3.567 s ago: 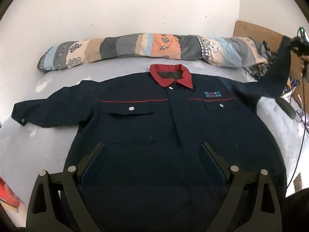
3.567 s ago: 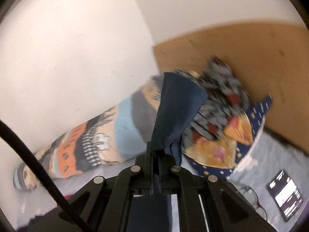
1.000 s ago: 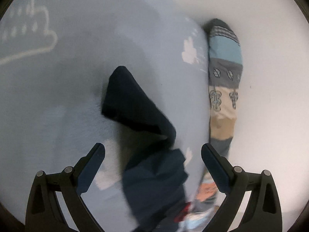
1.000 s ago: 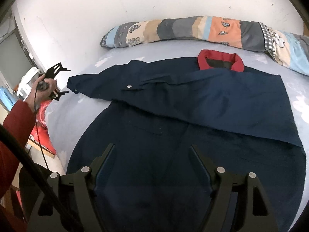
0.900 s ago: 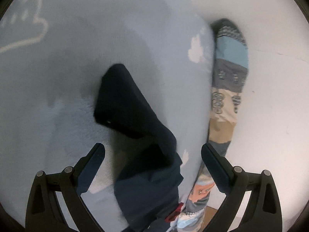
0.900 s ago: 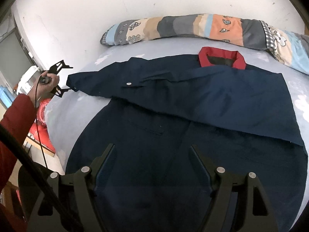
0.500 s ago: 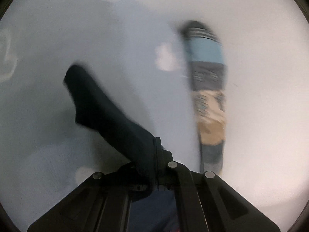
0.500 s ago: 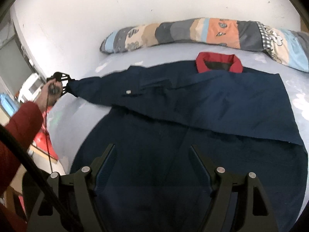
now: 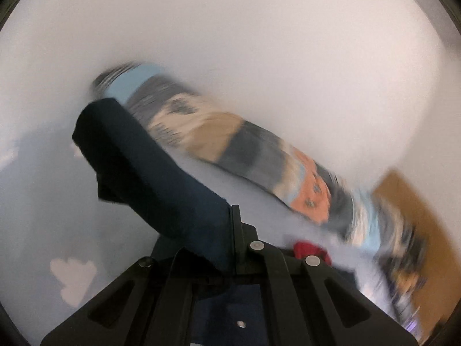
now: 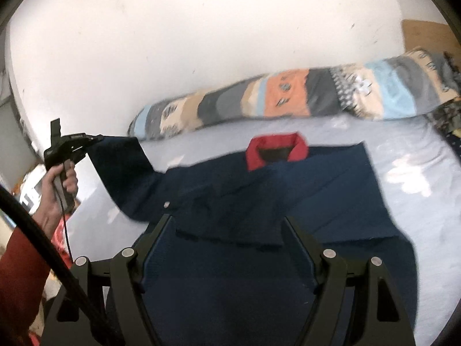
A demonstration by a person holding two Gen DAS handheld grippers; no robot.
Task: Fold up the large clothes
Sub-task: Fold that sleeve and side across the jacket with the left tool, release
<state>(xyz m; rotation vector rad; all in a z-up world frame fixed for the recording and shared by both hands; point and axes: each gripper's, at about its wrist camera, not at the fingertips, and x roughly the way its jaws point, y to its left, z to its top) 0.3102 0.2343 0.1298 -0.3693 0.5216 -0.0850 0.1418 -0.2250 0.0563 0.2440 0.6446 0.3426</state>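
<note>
One navy jacket (image 10: 288,201) with a single red collar (image 10: 276,150) lies spread on the bed (image 10: 417,196), collar toward the wall; one of its sleeves is already folded across the chest, and the other sleeve (image 10: 124,170) is lifted off the bed at the left of the right wrist view. Two grippers are in play. The left gripper (image 9: 234,216) has its jaws pressed together on the cuff end of that raised sleeve, the dark cloth (image 9: 149,178) running up and to the left from the pinch; in the right wrist view the same gripper sits in one hand (image 10: 57,190), above a red cuff of the person's clothing (image 10: 20,274), with a thin cable hanging from it. The right gripper (image 10: 227,230) hovers over the jacket's lower front with its two fingers (image 10: 155,248) standing well apart and nothing between them, the cloth lying beneath. One long patchwork bolster (image 10: 288,98), banded in grey, tan, orange and pale blue, lies along the far edge of the bed against the wall. The bed is covered in a pale blue sheet printed with white cloud shapes, several of which show. The wall (image 10: 201,28) behind is plain white, a brown wooden panel (image 10: 426,34) stands at the far right corner, and some dark patterned bedding, too blurred to identify, is bunched below it
</note>
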